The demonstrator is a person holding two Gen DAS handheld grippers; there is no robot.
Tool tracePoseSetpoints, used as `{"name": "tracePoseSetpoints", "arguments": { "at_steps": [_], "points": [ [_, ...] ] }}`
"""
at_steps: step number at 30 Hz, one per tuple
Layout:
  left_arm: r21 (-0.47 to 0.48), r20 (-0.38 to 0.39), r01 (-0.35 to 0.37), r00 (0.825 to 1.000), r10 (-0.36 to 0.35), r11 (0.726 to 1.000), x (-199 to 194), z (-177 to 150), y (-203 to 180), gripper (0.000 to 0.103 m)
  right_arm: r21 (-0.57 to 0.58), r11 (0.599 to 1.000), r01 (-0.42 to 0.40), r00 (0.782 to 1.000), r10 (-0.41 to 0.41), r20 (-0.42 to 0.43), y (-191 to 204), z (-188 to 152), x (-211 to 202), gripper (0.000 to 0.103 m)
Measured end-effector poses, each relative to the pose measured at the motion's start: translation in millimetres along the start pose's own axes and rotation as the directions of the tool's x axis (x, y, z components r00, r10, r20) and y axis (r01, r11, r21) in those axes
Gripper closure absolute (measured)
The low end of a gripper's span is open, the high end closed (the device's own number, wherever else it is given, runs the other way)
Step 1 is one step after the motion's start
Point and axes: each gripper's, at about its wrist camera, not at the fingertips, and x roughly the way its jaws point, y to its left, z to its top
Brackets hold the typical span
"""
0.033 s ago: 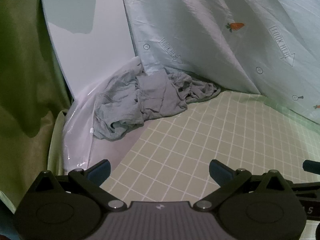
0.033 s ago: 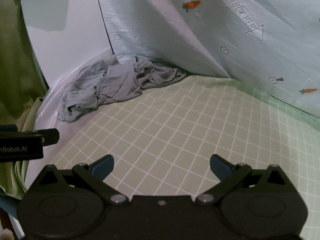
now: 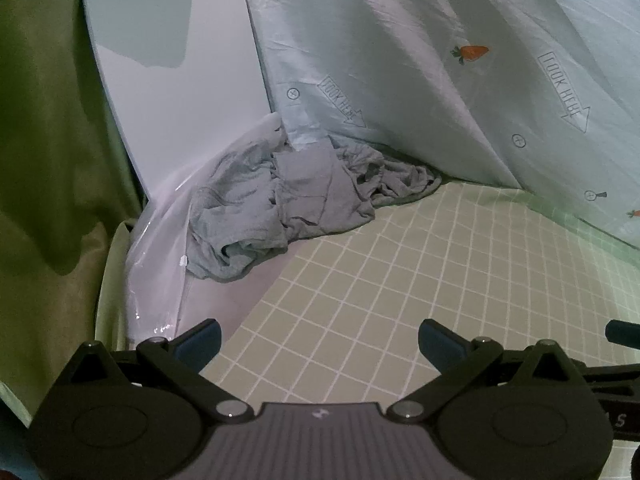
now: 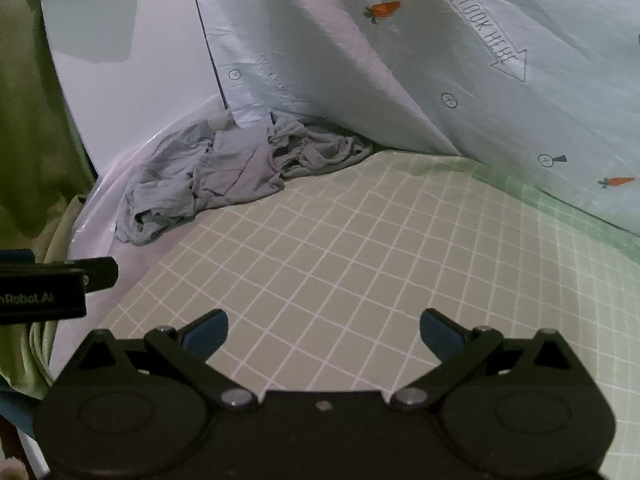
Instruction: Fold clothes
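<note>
1. My left gripper has its jaws spread wide with nothing between them; only checked cloth shows in the gap.
2. My right gripper is the same: jaws spread, nothing pinched, hovering over the checked sheet.
3. I can't see that anything has just changed. No fabric is lifted or in a grip, so I judge the folding not yet begun.
4. The grey garment lies crumpled in a heap at the sheet's far left corner, well apart from both grippers.
5. Its back edge touches the pale carrot-print cloth hanging behind it, and part rests on clear plastic beside the sheet.
6. My next move, as I judge it: reach to the heap, find an edge, and spread it flat on the sheet.
</note>
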Motion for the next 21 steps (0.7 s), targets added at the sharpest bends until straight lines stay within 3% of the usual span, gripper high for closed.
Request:
{"name": "tracePoseSetpoints", "arguments": {
  "at_steps": [21],
  "points": [
    [0.004,-0.001,-0.006,1.000,0.006,1.000,3.5,-0.1,4.2,0.000,-0.002,1.000,0.002,1.000,-0.002,-0.006,0.4,-0.7,2.2,0.000]
  ]
}}
